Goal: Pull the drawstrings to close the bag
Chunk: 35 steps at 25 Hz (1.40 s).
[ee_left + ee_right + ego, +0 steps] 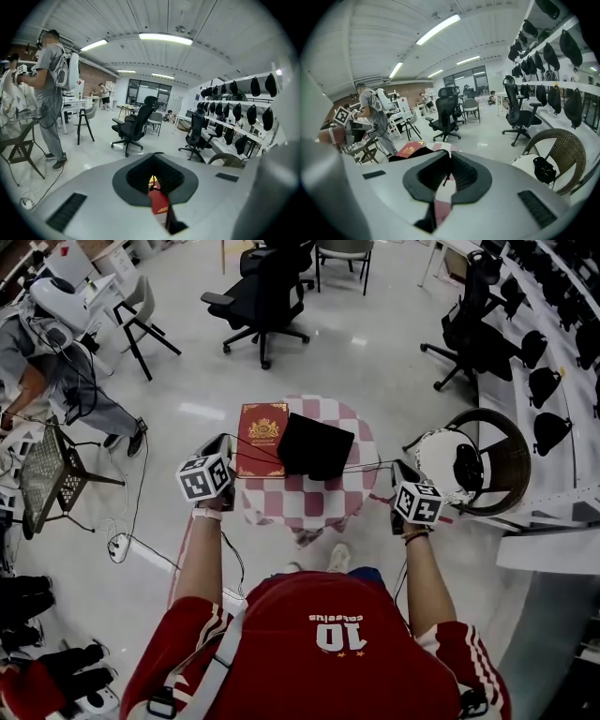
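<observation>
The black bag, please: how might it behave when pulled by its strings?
The black bag looks like soft, flat cloth, so probably floppy and light. With thin drawstrings stretched to both sides, it may slide on the tablecloth.

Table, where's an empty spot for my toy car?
The checkered table is bare along its near edge, below the red book and black bag. The far half is crowded, and drawstrings stretch out to the left gripper and right gripper.

The right claw [449,161] pinches a thin dark drawstring [447,179] above the checkered tablecloth [440,206].
</observation>
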### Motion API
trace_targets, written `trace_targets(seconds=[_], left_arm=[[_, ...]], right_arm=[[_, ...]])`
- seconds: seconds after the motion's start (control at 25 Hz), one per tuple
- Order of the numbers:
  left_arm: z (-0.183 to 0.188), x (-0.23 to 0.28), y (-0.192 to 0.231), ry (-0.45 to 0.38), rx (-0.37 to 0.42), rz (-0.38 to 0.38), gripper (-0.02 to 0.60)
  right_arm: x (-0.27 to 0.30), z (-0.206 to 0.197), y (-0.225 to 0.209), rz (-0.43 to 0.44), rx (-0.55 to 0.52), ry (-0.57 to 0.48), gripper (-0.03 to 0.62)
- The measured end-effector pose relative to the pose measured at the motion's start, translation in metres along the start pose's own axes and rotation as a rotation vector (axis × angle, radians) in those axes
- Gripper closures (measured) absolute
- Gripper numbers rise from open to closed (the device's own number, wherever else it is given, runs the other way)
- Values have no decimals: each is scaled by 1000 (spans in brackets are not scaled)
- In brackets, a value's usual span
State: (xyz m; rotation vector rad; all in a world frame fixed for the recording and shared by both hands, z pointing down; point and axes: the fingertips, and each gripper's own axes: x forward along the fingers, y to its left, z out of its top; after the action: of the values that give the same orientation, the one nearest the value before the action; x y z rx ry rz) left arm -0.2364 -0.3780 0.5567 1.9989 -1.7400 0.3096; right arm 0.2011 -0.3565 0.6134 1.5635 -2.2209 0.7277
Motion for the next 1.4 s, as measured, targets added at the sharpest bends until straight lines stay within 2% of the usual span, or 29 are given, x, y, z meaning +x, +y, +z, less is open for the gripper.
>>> trace_targets(seconds=[0.2, 0.36, 0.52, 0.64, 0.88, 1.12, 1.4], left_arm=[[2, -3, -4, 0, 19, -21, 572], [4, -2, -8, -4, 32, -32, 572], [6, -1, -14, -11, 33, -38, 572], [9, -3, -21, -15, 53, -56, 572], [7, -20, -37, 14, 157, -172, 558], [-7, -48, -41, 84, 249, -265, 546], [-27, -83, -35, 186, 304, -353, 518]], right_arm=[[-12, -10, 9, 27, 4, 4, 566], [-27, -21, 22, 85, -50, 31, 490], [-45, -27, 37, 172, -109, 35, 488], [-56, -29, 43, 185, -118, 26, 488], [-62, -31, 57, 201, -114, 20, 488], [-55, -30, 94, 261, -135, 16, 488], [-51, -30, 140, 321, -166, 8, 488]])
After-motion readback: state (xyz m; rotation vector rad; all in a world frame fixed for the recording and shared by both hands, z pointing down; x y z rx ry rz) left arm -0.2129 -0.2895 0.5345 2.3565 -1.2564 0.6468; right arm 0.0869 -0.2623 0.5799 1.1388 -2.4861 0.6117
